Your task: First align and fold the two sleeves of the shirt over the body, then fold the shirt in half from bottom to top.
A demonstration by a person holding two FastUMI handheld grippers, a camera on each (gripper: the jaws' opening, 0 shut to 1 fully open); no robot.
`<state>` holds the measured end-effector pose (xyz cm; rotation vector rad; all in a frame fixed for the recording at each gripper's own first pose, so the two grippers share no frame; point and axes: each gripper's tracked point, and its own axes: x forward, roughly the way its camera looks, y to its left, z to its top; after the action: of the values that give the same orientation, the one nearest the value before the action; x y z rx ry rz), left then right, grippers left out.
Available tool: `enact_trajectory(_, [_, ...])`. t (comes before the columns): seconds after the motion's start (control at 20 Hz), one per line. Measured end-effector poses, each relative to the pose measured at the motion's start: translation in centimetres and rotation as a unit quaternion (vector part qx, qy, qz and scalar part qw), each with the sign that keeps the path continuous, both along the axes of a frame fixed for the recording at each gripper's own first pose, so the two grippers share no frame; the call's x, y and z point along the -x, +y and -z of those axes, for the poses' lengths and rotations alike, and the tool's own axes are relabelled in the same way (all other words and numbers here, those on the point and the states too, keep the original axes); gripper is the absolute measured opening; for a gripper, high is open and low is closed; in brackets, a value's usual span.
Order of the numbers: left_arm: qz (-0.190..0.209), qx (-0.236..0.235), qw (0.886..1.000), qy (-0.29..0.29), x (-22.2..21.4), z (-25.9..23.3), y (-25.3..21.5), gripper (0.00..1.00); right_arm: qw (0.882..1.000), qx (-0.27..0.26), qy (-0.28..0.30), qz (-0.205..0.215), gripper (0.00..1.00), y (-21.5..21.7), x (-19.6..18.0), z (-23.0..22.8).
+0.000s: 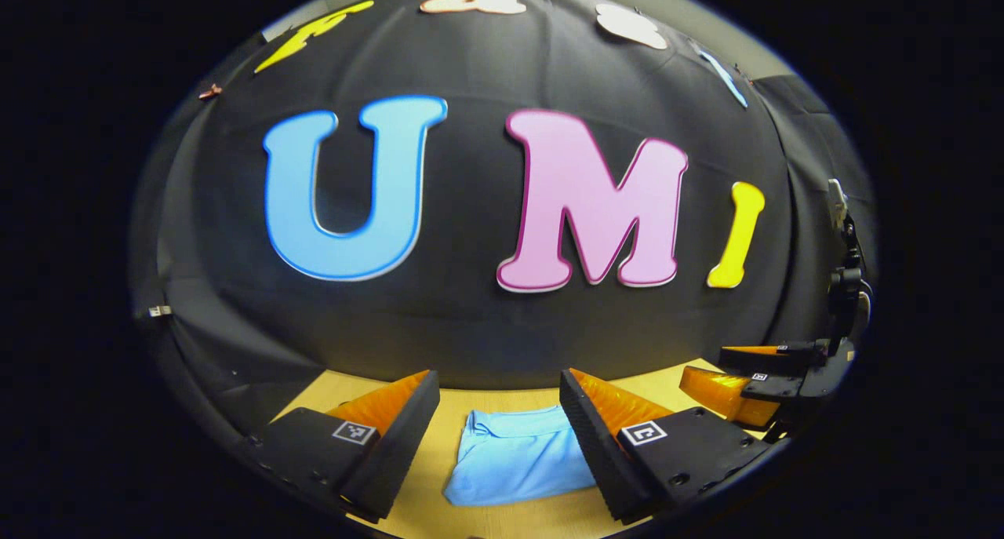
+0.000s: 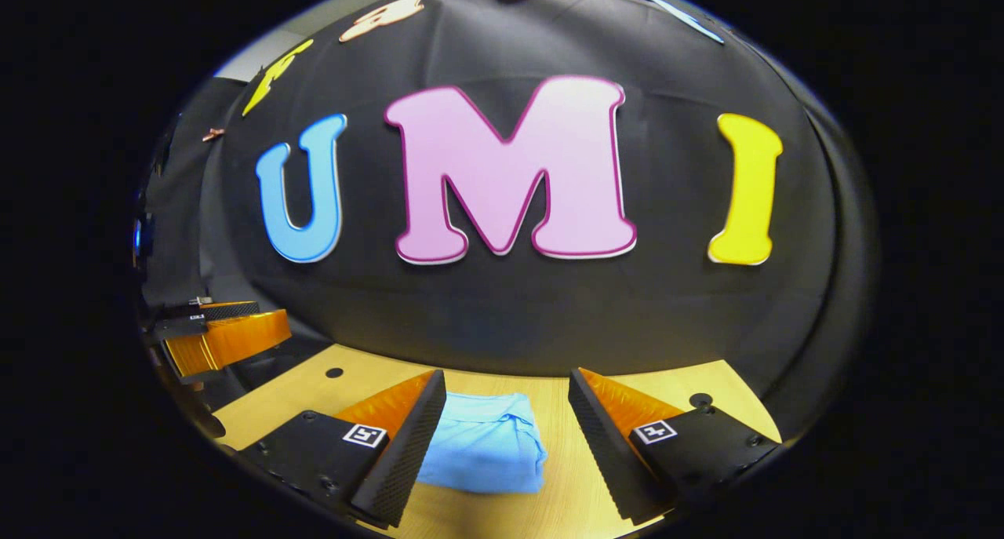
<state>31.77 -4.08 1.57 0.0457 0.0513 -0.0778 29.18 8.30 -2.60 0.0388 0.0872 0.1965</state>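
Folded blue shirt on the desk at lower centre, left gripper wide apart, right gripper wide apart, both empty

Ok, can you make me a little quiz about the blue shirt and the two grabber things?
1. True or false: the light blue cotton shirt lies folded into a compact bundle on the pale wooden table.
2. In the left gripper view, the left gripper is: A) shut on the shirt, B) open above the table with the shirt showing between its fingers, C) shut on nothing.
3. Fill in: in the right gripper view, the right gripper is ____, gripping nothing.

Key: 1 true; 2 B; 3 open.
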Motion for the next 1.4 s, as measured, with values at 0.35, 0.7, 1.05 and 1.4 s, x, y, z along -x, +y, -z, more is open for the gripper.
enact_trajectory(0.35, [0.005, 0.008, 1.0, -0.025, 14.7, -3.9, -1.0, 0.98, 0.999, 0.0, -0.04, -0.02, 0.97, -0.5, 12.9, -6.8])
enact_trajectory(0.7, [-0.022, 0.014, 0.999, -0.041, 27.2, -3.4, -1.0, 0.98, 0.996, 0.043, -0.066, -0.033, 0.98, -1.2, 26.3, -7.5])
enact_trajectory(1.05, [-0.004, 0.025, 0.999, -0.022, 34.4, -0.4, -2.2, 0.97, 0.997, 0.029, -0.065, -0.028, 0.98, -1.1, 32.2, -7.4])
enact_trajectory(1.4, [-0.011, 0.013, 1.0, -0.023, 37.1, -0.2, -2.5, 0.97, 0.998, 0.016, -0.051, -0.037, 0.98, -0.7, 34.3, -6.1])
